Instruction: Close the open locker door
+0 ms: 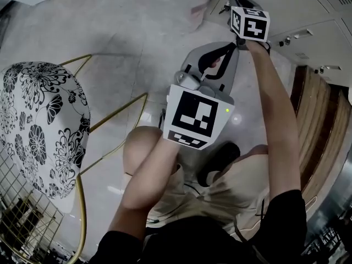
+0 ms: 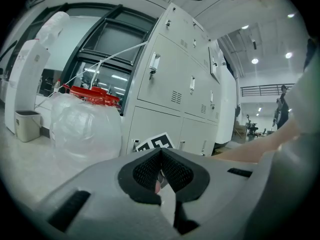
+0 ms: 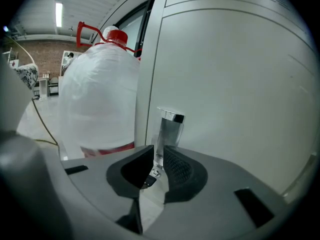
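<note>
Right gripper view looks along the locker door (image 3: 235, 84), whose left edge runs close beside a grey upright (image 3: 145, 74); whether the door sits fully home I cannot tell. Just left of that edge stands a plastic-wrapped water jug (image 3: 100, 99) with a red cap, crowding that side. Head view shows open floor (image 1: 126, 32) left of the lockers (image 1: 313, 32), and a floral chair (image 1: 44, 125) well apart from them. The person crouches, right arm (image 1: 275, 109) stretched forward to the locker face, left arm (image 1: 148, 175) bent and held nearer the body. Right tongs (image 3: 159, 154) stand narrowly open around the door's chrome handle (image 3: 171, 126), pads just beside it. Left tongs (image 2: 161, 151) are closed tip to tip, holding nothing, aimed at the lockers.
</note>
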Motion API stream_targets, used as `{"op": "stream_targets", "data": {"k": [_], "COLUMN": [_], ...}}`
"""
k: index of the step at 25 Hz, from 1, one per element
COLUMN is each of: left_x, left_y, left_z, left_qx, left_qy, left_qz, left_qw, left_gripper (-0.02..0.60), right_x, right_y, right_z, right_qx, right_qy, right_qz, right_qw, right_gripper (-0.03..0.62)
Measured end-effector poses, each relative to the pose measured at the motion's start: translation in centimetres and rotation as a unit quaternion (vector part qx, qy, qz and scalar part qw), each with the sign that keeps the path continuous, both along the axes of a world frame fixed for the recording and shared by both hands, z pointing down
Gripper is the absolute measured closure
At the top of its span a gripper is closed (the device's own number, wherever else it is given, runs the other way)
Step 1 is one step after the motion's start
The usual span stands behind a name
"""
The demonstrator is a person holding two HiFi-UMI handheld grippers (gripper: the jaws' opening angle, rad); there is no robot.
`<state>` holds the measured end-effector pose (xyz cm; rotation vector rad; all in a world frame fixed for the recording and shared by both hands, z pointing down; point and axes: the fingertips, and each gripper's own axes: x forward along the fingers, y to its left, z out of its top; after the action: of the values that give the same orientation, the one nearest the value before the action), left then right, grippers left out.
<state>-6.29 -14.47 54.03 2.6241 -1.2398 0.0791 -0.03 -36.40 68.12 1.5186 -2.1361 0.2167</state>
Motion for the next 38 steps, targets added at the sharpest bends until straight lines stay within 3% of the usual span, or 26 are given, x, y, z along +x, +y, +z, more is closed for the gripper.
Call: {"op": "stream_targets", "data": {"k": [11,20,23,32,38], "left_x": [1.1,2.0,2.4,4.1,4.4], "left_y": [-0.4,-0.6,-0.6,-1.1,-1.0], "left_z": [0.9,1.3,1.7,0.8,-1.1], "left_qx": [-0.013,-0.027,-0.031,-0.042,-0.036], "left_qy": [0.002,-0.001,-0.002,0.011,0.001], "left_qz": [0.01,0.013,0.015,0.007,-0.001], "left_qw": [0.9999,0.9996,0.9994,0.9991,0.9994], "left_gripper": [0.565,0.565,0.565,0.565,0.565], "right_x": [-0.2,0.5,0.5,-0.1,1.5], "right_y": [2.7,4.2,5.0,7.7,11.9], "right_z": [-1.3,-2.8,-3.4,-5.6,-8.0], "right_qx": [0.005,0.016,0.026,0.018,0.005], "right_qy": [-0.017,-0.039,-0.043,-0.081,-0.13], "right_qz": [-0.044,-0.045,-0.051,-0.098,-0.151], "right_qw": [0.999,0.998,0.997,0.992,0.98], "right_gripper": [0.545,0.546,0.577,0.589,0.589]}}
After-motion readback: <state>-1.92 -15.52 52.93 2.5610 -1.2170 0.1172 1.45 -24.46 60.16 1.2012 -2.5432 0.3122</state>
